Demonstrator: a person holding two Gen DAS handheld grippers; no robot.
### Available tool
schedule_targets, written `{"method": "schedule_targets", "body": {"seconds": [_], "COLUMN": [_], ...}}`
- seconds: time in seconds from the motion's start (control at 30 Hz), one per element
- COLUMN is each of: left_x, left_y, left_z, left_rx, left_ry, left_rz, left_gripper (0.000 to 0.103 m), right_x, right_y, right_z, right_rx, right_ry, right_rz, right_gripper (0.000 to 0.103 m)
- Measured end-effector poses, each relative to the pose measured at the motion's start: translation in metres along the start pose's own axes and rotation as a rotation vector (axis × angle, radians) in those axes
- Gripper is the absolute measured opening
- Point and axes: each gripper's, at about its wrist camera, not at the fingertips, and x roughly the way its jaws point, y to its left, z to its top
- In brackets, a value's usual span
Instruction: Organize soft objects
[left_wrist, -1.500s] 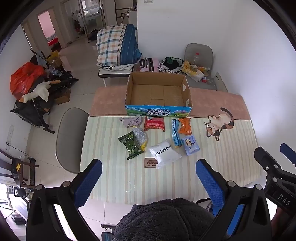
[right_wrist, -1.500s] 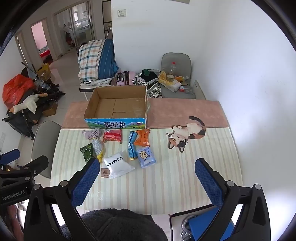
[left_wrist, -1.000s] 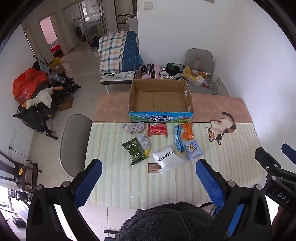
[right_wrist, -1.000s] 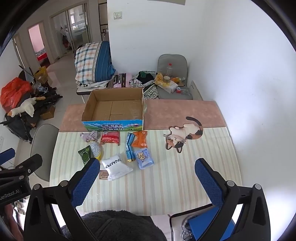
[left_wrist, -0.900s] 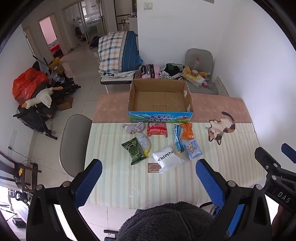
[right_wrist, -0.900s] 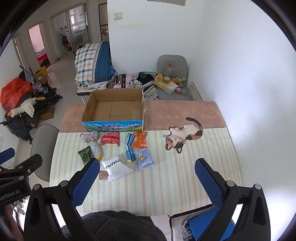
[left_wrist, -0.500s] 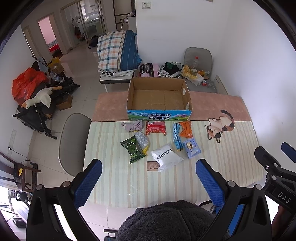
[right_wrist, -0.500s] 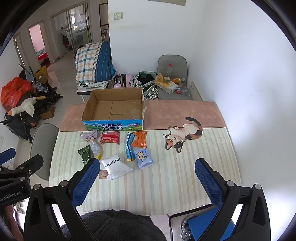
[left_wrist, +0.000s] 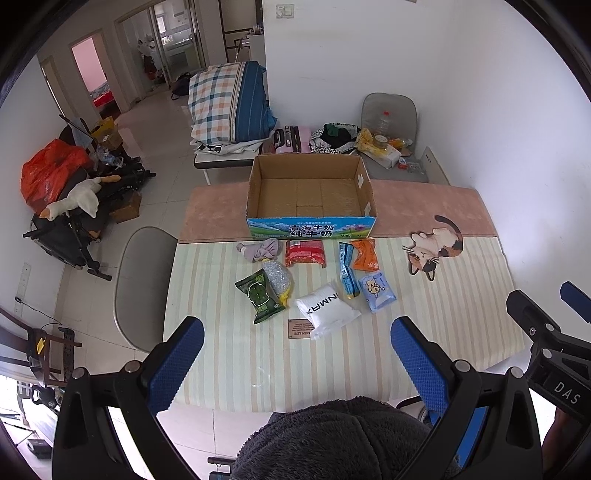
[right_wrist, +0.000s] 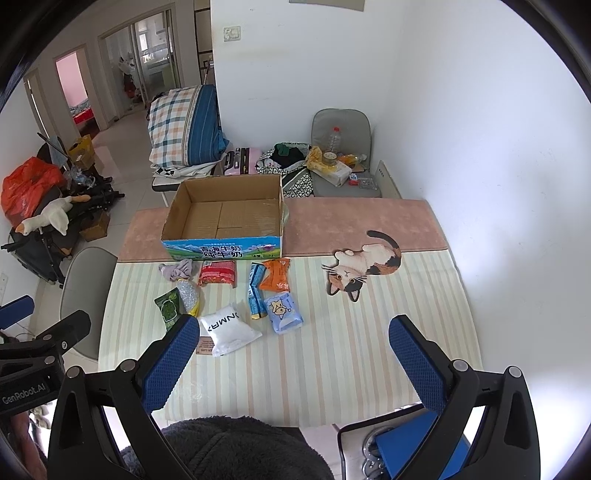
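Observation:
An empty cardboard box (left_wrist: 310, 199) (right_wrist: 225, 218) stands at the far middle of the striped table (left_wrist: 461, 306) (right_wrist: 351, 350). In front of it lie soft packs: a white pouch (left_wrist: 327, 309) (right_wrist: 229, 328), a green pack (left_wrist: 260, 295) (right_wrist: 169, 308), a red pack (left_wrist: 305, 252) (right_wrist: 217, 273), an orange pack (left_wrist: 365, 253) (right_wrist: 276, 278), a light blue pack (left_wrist: 376, 291) (right_wrist: 282, 311), a blue stick pack (left_wrist: 347, 271) (right_wrist: 255, 293) and a grey cloth (left_wrist: 258, 249) (right_wrist: 178, 269). My left gripper (left_wrist: 295, 354) and right gripper (right_wrist: 291, 347) hang high above the near edge, both open and holding nothing.
A cat-shaped mat (left_wrist: 434, 245) (right_wrist: 364, 266) lies on the right of the table. A grey chair (left_wrist: 138, 280) stands at the left side. A dark fleece hood (left_wrist: 332, 439) fills the bottom. Behind the table are a cluttered chair (right_wrist: 340, 162) and folded bedding (left_wrist: 229, 103).
Both views have drifted slightly, first back from the table, then a little nearer. The packs and box have not moved, and both grippers stay open.

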Motion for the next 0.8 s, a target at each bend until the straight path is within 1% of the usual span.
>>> {"method": "schedule_targets", "body": {"seconds": [0.53, 0.67, 0.8], "left_x": [-0.008, -0.012, -0.012], "left_y": [-0.004, 0.006, 0.007], "left_z": [-0.005, -0.01, -0.011], "left_rx": [-0.011, -0.018, -0.02], "left_ry": [-0.012, -0.021, -0.024], "left_rz": [0.006, 0.006, 0.008], "left_gripper": [0.103, 0.103, 0.103], "right_x": [-0.011, -0.012, -0.014], "right_y": [-0.003, 0.001, 0.005], "right_z": [-0.008, -0.009, -0.012], "right_rx": [-0.007, -0.016, -0.02], "right_ry": [-0.014, -0.022, -0.029], "right_rz": [0.012, 0.021, 0.024], "right_gripper": [0.103, 0.103, 0.103]}}
